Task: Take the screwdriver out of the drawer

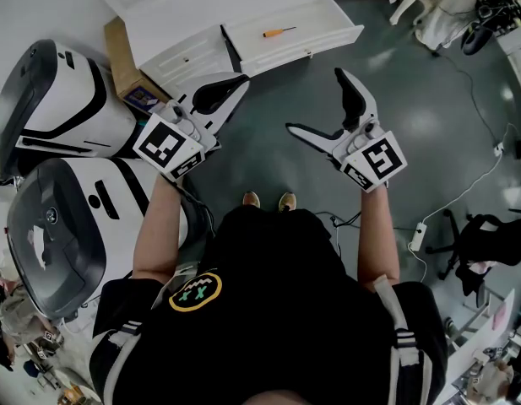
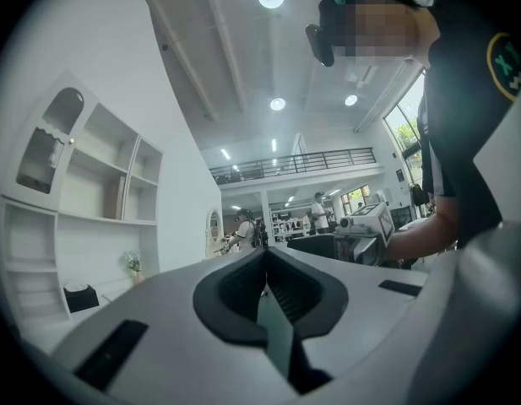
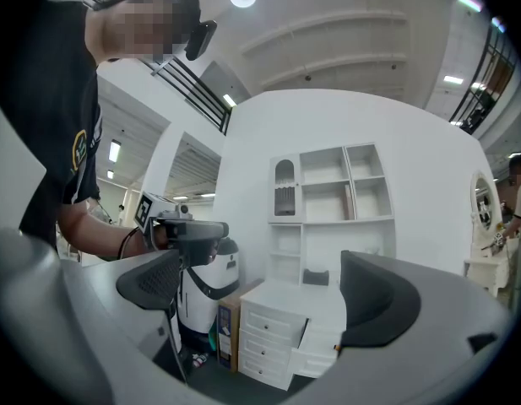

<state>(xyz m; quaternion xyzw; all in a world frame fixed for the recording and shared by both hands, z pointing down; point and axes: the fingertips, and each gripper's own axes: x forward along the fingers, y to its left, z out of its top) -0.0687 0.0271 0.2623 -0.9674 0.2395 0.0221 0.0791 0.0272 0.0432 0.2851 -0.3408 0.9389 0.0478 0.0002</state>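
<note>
Screwdriver [image 1: 278, 32], orange handle, lies inside open drawer [image 1: 328, 25]. Right gripper [image 1: 315, 99] in front of drawer, apart from it, claw released wide, nothing between. Left gripper [image 1: 235, 87] near drawer's left end, claw clenched, empty.

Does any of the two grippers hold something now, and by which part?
Nothing is held. The left gripper is shut and empty, the right gripper open; the orange-handled screwdriver lies in the white drawer.

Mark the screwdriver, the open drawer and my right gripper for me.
screwdriver [image 1: 281, 31], head view, on its orange handle.
open drawer [image 1: 299, 51], head view, on its front wall.
right gripper [image 1: 314, 99], head view, midway between its spread fingertips.
</note>
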